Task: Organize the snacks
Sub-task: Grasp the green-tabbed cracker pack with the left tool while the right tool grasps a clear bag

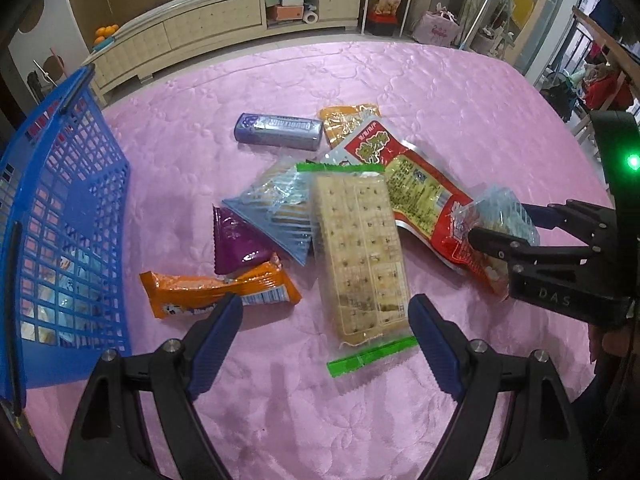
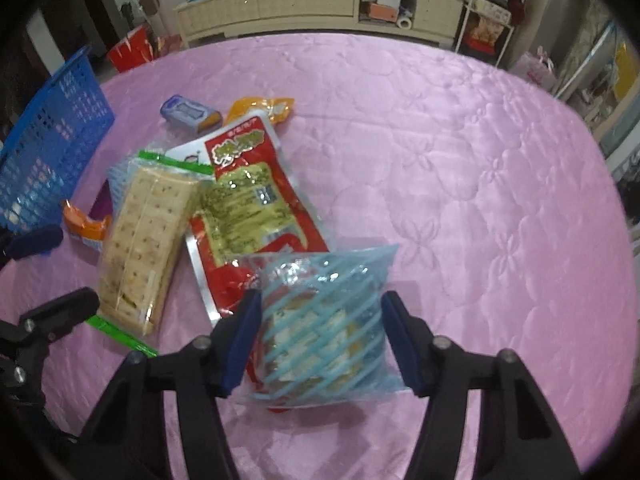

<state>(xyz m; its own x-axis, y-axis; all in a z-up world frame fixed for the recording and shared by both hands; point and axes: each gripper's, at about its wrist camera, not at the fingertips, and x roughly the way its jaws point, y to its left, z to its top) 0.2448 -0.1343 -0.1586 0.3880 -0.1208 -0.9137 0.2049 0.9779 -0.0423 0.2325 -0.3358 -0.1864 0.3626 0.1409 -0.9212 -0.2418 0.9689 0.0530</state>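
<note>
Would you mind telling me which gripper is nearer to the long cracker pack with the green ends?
Left. The left gripper hangs open right over the cracker pack's near end, while the right gripper sits off to its right, straddling a blue-striped packet.

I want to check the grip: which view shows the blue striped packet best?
The right wrist view: the blue striped packet fills the space between the right gripper fingers. The left wrist view shows it small at the edge, partly hidden.

left gripper [image 1: 325, 320]: black arms, silver screws, ribbed dark-blue fingers [image 1: 218, 332]
right gripper [image 2: 320, 336]: same black build, blue fingers [image 2: 402, 344], "DAS" marking, green light
</note>
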